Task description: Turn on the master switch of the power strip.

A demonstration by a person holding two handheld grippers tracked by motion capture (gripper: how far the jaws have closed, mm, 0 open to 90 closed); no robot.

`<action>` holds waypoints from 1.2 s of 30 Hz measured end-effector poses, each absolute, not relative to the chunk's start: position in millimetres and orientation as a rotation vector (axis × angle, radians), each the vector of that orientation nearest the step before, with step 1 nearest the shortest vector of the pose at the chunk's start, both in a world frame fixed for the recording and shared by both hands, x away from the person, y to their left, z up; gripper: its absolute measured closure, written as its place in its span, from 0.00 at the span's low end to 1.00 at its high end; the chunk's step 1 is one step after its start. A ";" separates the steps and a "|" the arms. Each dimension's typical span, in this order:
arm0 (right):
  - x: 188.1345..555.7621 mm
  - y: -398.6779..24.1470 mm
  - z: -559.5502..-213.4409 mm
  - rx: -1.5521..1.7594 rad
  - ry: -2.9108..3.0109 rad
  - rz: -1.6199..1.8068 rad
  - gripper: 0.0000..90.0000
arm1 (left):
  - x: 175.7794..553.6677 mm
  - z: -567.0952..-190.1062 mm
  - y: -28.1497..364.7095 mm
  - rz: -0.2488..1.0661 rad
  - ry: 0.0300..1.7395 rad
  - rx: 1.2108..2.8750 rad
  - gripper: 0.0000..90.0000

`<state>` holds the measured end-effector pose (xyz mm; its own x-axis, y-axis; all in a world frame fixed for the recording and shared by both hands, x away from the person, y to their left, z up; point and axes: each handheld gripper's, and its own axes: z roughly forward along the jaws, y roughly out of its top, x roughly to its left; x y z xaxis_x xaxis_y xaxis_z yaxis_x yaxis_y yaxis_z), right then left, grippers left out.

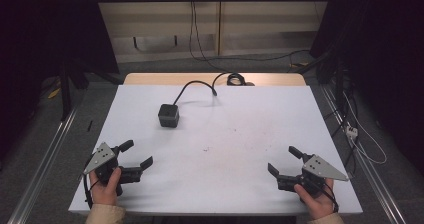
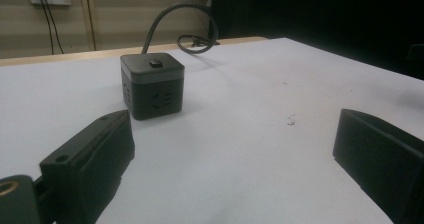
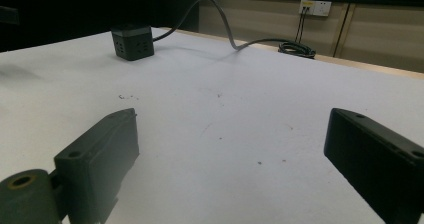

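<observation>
Resting grippers, both jaws spread, cube socket untouched

Covering most of the high view, the white table (image 1: 240, 134) carries little. The left gripper (image 1: 135, 155) sits at the lower left of that frame in a hand, its jaws spread wide with nothing between them. The right gripper (image 1: 284, 160) sits at the lower right, jaws likewise wide apart and bare. Left of centre in the upper half stands the black cube socket (image 1: 169, 115), well apart from both grippers. Its grey cable (image 1: 197, 85) curves away toward the table's far edge. No containers are present.
</observation>
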<state>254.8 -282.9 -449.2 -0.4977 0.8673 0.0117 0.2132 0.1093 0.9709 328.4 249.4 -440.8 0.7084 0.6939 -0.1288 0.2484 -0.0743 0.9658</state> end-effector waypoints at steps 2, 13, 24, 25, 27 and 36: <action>255.1 -282.8 -449.4 1.053 1.800 1.418 0.07 | 328.4 -440.5 249.2 0.435 0.777 1.639 0.03; 255.1 -282.4 -449.2 1.054 1.798 1.419 0.07 | 330.7 -440.6 247.6 0.434 0.777 1.645 0.03; 255.9 -281.4 -449.3 1.053 1.798 1.422 0.07 | 334.6 -440.6 242.7 0.426 0.782 1.646 0.03; 255.9 -281.2 -449.2 1.053 1.799 1.421 0.07 | 335.4 -440.8 242.2 0.425 0.786 1.646 0.03; 255.6 -281.0 -449.2 1.053 1.800 1.422 0.07 | 336.9 -440.3 242.1 0.427 0.786 1.649 0.03; 255.2 -282.1 -448.8 1.049 1.796 1.424 0.08 | 349.0 -439.7 236.6 0.432 0.827 1.655 0.03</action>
